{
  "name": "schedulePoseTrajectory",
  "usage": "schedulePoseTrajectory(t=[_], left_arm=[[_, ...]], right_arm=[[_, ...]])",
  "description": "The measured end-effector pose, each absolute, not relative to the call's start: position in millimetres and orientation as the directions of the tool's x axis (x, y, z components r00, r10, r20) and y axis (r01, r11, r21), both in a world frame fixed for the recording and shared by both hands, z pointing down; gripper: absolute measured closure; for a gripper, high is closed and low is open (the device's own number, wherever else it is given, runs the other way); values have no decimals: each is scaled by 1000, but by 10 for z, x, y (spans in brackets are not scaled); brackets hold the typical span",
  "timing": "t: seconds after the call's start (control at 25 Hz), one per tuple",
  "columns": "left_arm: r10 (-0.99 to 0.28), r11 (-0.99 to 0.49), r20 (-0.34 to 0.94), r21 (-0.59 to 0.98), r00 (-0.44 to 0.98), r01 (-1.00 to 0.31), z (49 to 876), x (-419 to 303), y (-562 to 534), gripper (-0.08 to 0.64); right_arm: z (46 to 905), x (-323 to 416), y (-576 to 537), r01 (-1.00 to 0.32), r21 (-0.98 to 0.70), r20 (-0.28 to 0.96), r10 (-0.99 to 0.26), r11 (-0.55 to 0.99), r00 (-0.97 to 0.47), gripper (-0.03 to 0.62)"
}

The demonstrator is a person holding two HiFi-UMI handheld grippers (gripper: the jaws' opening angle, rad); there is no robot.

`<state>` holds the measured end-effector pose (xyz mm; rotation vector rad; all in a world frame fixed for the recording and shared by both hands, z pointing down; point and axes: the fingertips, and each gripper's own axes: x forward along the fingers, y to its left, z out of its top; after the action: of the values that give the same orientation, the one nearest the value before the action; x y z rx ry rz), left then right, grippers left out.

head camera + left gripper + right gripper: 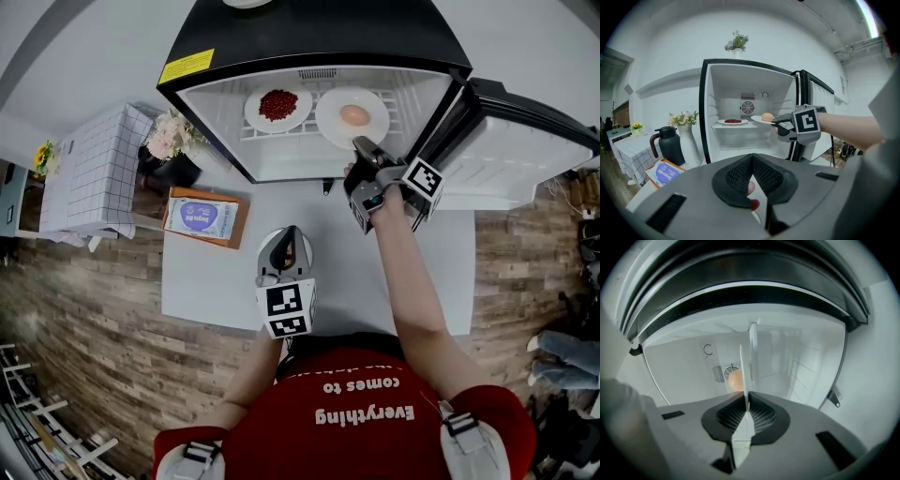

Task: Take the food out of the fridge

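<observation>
Two plates stand on the shelf inside the open fridge (319,37) in the head view. The red-food plate (278,106) sits off to the left of the right gripper (364,145). The tan-food plate (375,127) has its near rim right at that gripper's jaws. The left gripper (289,234) hangs over the white surface (216,281), well short of the fridge.

Left gripper view: the left gripper (752,157) has its jaws together with nothing between them. Far ahead of them, the right gripper (776,123) meets the tan-food plate (759,119) at its rim, and the red-food plate (733,122) stands beside it.

Right gripper view: the right gripper (746,399) has its jaws clamped on the thin rim of the tan-food plate (741,366), seen edge-on. The tan food (735,380) lies just beyond the jaws.

Assessment: the step in hand is the grasp on the first plate, which appears made; the plate has not yet left the shelf. The next move calls for drawing it straight out and keeping it flat, since the round food looks liable to roll. The free surface below the fridge is the likely place to set it down.
</observation>
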<state>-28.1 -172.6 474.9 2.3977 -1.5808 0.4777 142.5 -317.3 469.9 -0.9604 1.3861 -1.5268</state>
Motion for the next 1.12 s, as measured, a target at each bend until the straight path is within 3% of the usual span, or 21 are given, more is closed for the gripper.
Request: schedulePoseTrajectory(t=[0.48,0.76,1.12], left_arm=[[-869,-373,344,16,355,-928,4562,-380,-1698,552],[-873,-381,321,25,368,-924,4486,-364,-1599,552],[-875,-392,301,22,380,-920,4393,-401,-1494,552]], right_arm=[[4366,1226,-2638,9,-998,-62,-885,65,-462,563],[4369,1057,-2237,85,-994,-105,-839,70,-533,563],[4334,931,-1830,57,-993,-118,-786,105,-607,563]])
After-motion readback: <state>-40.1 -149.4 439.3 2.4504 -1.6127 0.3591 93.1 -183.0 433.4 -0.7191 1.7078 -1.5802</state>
